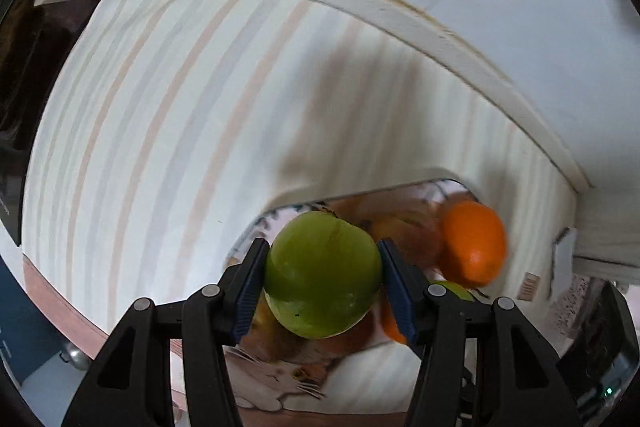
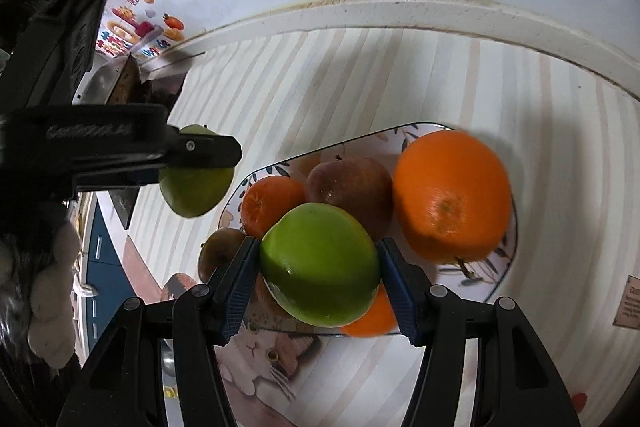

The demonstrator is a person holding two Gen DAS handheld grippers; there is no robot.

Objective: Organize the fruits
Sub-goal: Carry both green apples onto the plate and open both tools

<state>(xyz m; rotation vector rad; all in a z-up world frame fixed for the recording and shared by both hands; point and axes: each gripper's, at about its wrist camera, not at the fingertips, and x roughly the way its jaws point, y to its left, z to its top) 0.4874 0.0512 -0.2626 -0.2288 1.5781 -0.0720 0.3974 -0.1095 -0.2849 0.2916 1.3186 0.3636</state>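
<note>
Above the plate [image 2: 506,267], both grippers (tilted steeply down), fingers [image 2: 236,283] pinching green apples [image 2: 320,267].

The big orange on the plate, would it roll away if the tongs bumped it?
Probably. The big orange is round and smooth, so a nudge would likely set it rolling. It sits near the plate's shallow rim, which might not stop it. The red apple beside it could block a roll that way.

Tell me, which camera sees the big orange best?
The right wrist view: the big orange shows whole and close, on the plate beside the right hand-held gripper. In the left wrist view it is smaller and blurry, off to the side.
</note>
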